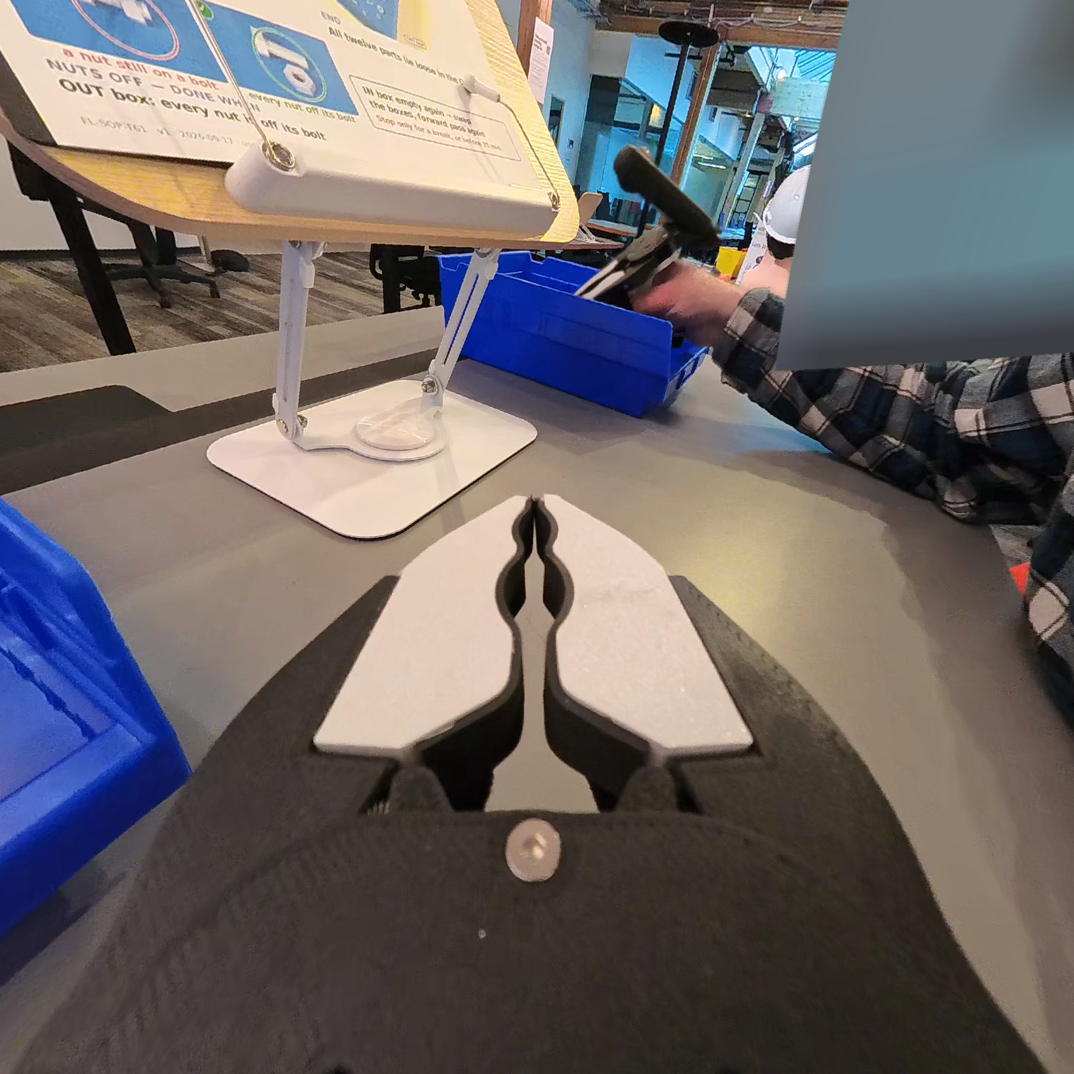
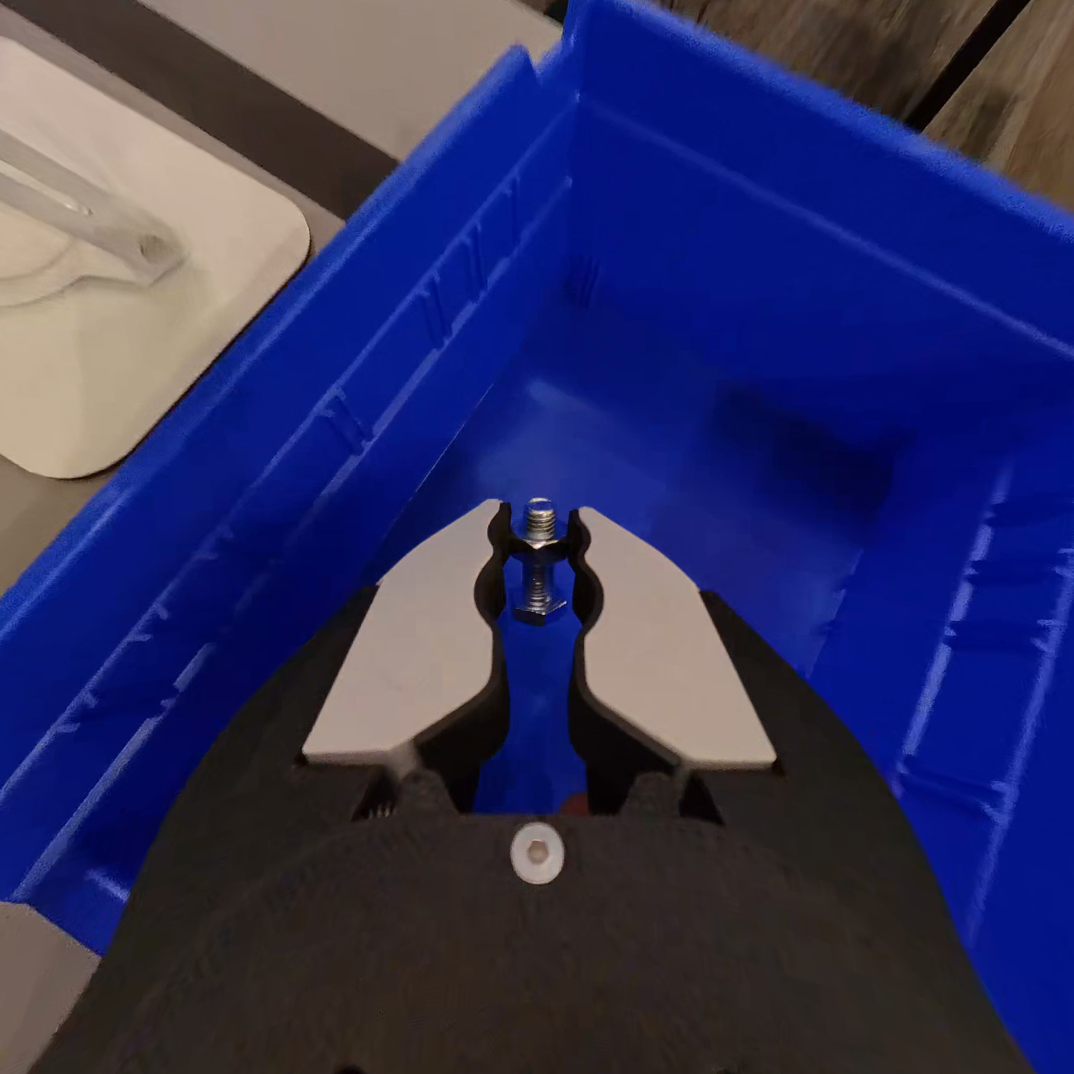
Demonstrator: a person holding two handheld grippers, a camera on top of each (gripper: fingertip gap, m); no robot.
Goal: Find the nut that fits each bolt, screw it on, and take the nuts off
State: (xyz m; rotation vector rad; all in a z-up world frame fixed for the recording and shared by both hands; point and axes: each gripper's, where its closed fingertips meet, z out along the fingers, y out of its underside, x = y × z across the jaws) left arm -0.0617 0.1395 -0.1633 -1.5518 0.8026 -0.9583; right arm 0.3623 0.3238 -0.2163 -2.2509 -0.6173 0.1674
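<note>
Tongs on the left (image 1: 533, 505) are sitting pressed together with nothing between them, hovering low over the grey tabletop (image 1: 726, 523) at the centre of the left wrist view; a blue bin edge (image 1: 70, 726) is showing at the far left, a white document stand (image 1: 372, 459) with its printed sheet is standing ahead, and a second blue bin (image 1: 552, 331) is lying at the upper right, where a hand in a plaid sleeve (image 1: 872, 407) is dipping the other tool into it. Tongs on the right (image 2: 537, 543) are clamping a hex nut (image 2: 536, 545) by two opposite sides, with both dark pads pressing on it, at the middle of the right wrist view. That nut is sitting partway along a silver bolt (image 2: 538, 587), whose threaded end is pointing away from the camera and whose head is hanging nearer the tool body, all of it above the floor of the blue bin (image 2: 755, 407). Being small, rigid steel, the pair is likely handling as light but slick, so the flats of the nut and the bolt head are looking like the safest places to grip; the round threads would probably be rolling or slipping between the pads.
</note>
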